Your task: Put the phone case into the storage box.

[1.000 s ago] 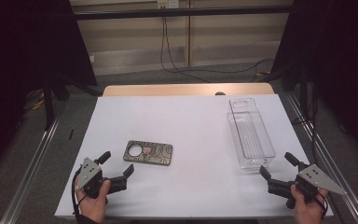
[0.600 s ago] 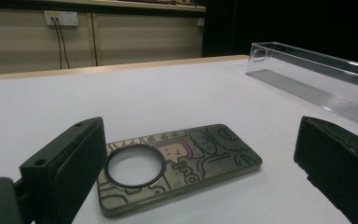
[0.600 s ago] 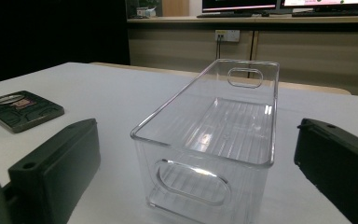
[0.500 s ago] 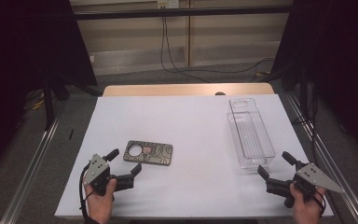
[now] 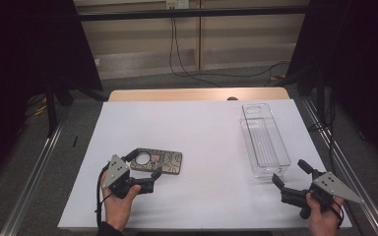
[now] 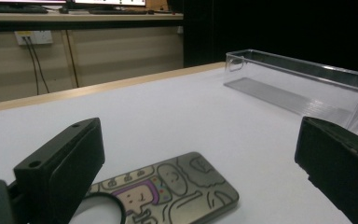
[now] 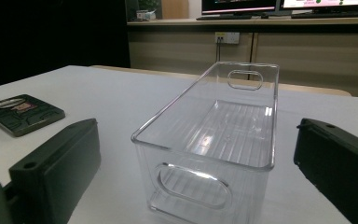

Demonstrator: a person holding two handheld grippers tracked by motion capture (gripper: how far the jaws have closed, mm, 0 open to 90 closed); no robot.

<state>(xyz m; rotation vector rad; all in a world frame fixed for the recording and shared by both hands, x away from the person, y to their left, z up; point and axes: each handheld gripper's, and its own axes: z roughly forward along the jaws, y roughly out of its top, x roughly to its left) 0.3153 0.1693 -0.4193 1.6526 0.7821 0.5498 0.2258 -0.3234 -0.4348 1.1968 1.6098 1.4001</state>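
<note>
We note a white-covered desk (image 5: 202, 132); directly on it lie a patterned phone case (image 5: 157, 161), front left, and a clear plastic bin (image 5: 265, 138), well apart at right.

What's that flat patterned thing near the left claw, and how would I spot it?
Start at the white table. Just ahead of the open left gripper lies a flat dark phone case. Unlike the clear bin, it bears cartoon drawings and a round camera hole.
</note>
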